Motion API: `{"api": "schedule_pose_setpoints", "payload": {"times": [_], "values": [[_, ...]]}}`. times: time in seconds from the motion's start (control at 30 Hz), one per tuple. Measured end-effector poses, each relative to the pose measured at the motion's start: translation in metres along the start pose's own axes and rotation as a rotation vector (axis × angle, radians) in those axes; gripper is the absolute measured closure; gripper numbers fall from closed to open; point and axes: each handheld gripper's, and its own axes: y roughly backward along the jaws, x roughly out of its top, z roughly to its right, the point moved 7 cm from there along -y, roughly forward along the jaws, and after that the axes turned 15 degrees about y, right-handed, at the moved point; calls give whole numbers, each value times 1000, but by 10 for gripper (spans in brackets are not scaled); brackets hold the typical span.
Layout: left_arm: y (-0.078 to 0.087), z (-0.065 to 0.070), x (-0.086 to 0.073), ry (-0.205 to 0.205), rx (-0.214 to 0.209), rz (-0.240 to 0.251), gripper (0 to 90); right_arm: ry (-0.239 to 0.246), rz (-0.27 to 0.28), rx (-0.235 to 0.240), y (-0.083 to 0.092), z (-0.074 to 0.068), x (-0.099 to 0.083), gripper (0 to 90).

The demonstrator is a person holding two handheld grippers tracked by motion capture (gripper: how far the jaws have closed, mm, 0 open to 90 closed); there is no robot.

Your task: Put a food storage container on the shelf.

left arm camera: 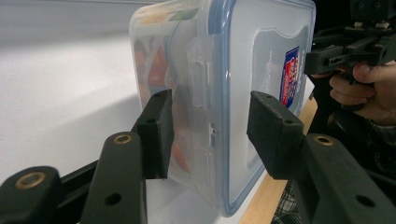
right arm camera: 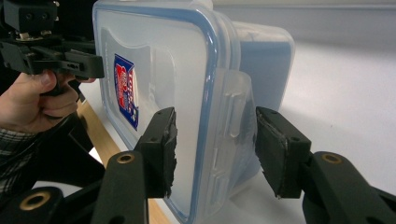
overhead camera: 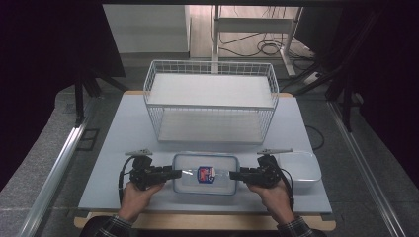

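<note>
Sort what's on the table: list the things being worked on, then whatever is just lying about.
In the job: lidded plastic container, left gripper and right gripper, one at each end.

Lying about: white wire basket behind, empty clear tub at right.

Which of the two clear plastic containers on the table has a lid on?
The clear plastic container with the blue-rimmed lid and sticker, between both grippers; the container at the right is lidless.
</note>
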Motion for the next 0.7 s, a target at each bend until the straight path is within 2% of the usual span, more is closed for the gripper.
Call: {"api": "schedule_pose_setpoints", "payload": {"times": [0.2, 0.43, 0.7], "values": [[5, 6, 7, -10, -12, 22, 526, 11, 59, -5, 6, -2, 12, 506], [11, 17, 20, -40, -8, 43, 526, 30, 83, -6, 11, -2, 24, 506], [21, 32, 41, -78, -4, 71, 526, 60, 126, -19, 21, -3, 49, 504]]}}
